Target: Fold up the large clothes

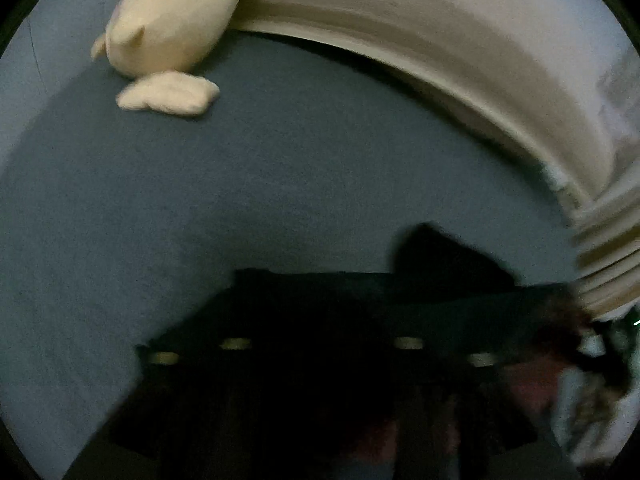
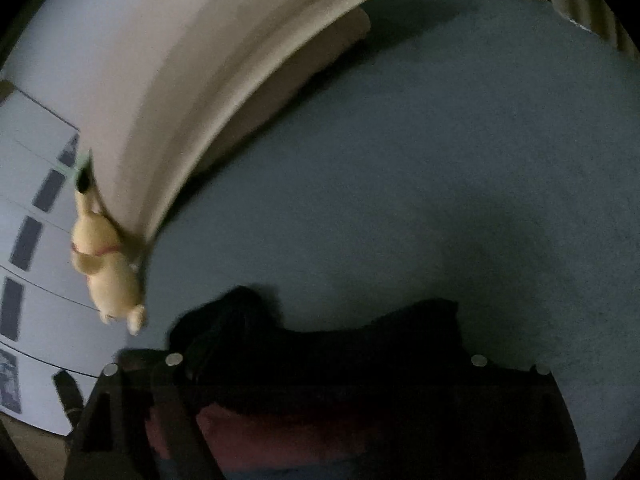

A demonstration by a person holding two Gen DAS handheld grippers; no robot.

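Lettering nowhere legible on dark garment (image 2: 320, 344) or plush toy (image 1: 172, 28).

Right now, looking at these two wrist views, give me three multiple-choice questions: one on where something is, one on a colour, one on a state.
1. Where does the plush toy lie?
A. on the dark garment
B. against the beige headboard, on the bed sheet
C. between the left tool's fingers

2. What colour is the bed sheet?
A. blue-grey
B. red
C. white

3. How does the right tool stand?
A. shut on the plush toy
B. shut on the sheet
C. open, fingers apart

Answers: 1 B, the toy leans at the headboard edge. 2 A, blue-grey in both views. 3 C, its fingers stand wide apart over the dark garment.
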